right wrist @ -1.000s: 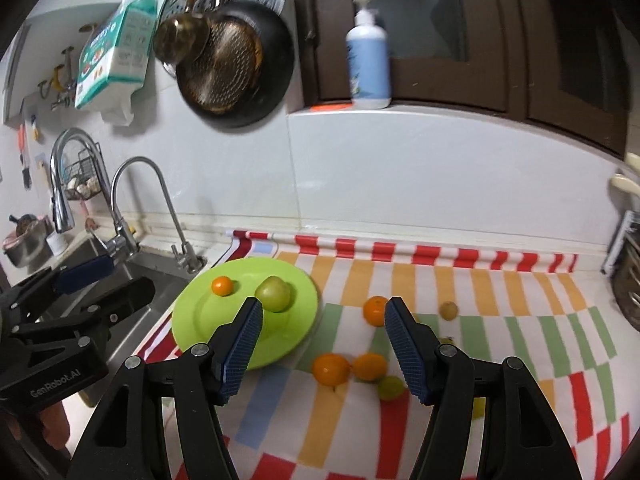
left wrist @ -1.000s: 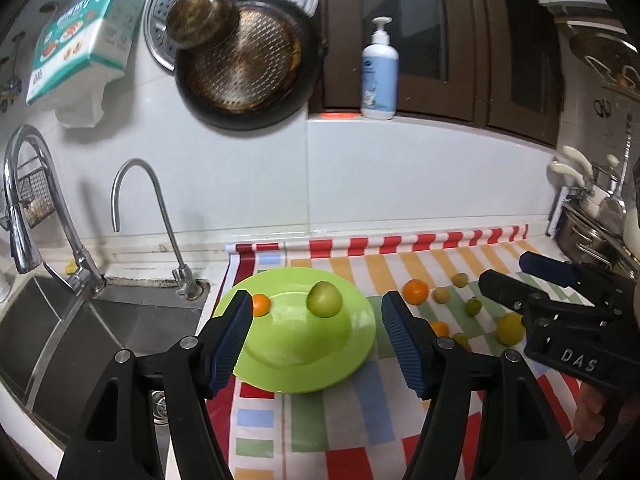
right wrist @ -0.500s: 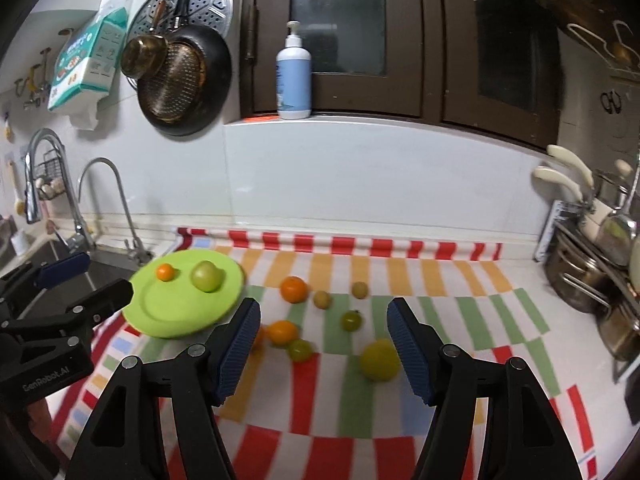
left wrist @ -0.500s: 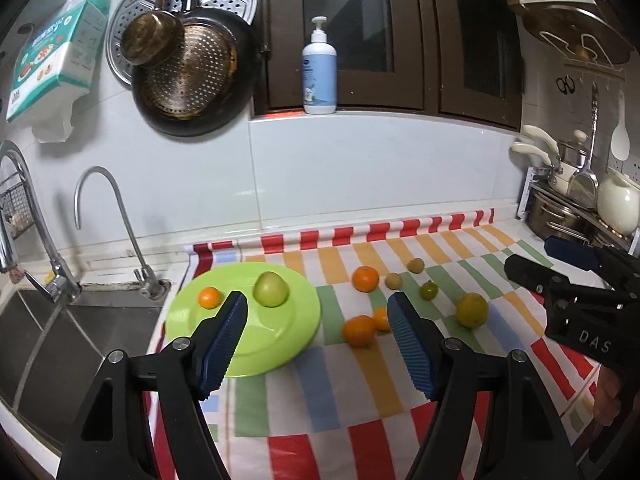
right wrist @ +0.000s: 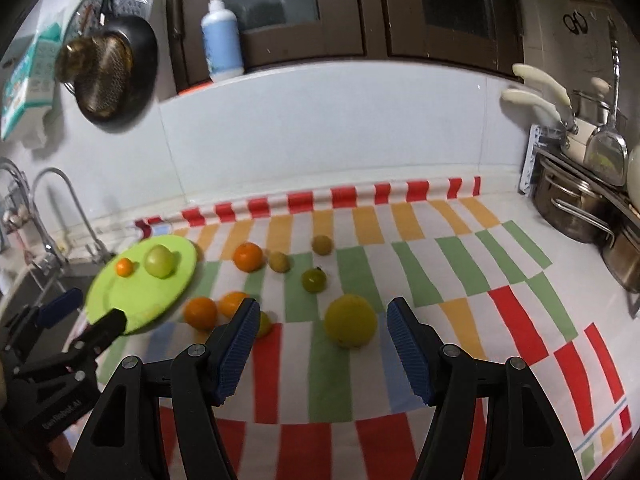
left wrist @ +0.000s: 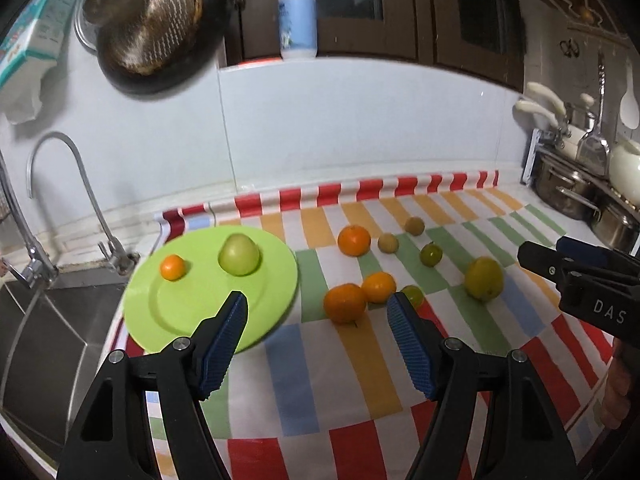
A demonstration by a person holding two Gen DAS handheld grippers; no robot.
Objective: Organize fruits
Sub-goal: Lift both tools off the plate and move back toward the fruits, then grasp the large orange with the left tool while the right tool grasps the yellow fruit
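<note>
A lime-green plate (left wrist: 160,312) (right wrist: 116,300) lies at the left end of a striped cloth (left wrist: 360,360), holding a green apple (left wrist: 239,255) (right wrist: 159,261) and a small orange (left wrist: 173,267) (right wrist: 124,267). Loose fruit lies on the cloth to its right: oranges (left wrist: 345,303) (right wrist: 200,312), a yellow lemon (left wrist: 484,279) (right wrist: 350,321), and several small green and tan fruits (right wrist: 313,280). My left gripper (left wrist: 318,312) is open and empty, above the cloth before the oranges. My right gripper (right wrist: 320,318) is open and empty, just short of the lemon.
A steel sink (left wrist: 36,320) with two taps (left wrist: 80,200) lies left of the plate. Steel pots (right wrist: 576,208) and utensils stand at the right. Pans (left wrist: 156,32) hang on the wall; a soap bottle (left wrist: 297,20) stands on the ledge.
Both grippers have swung right, away from the plate, toward the loose fruit. The lemon now sits close between the right gripper's fingers. Both stay open and no fruit has moved.
</note>
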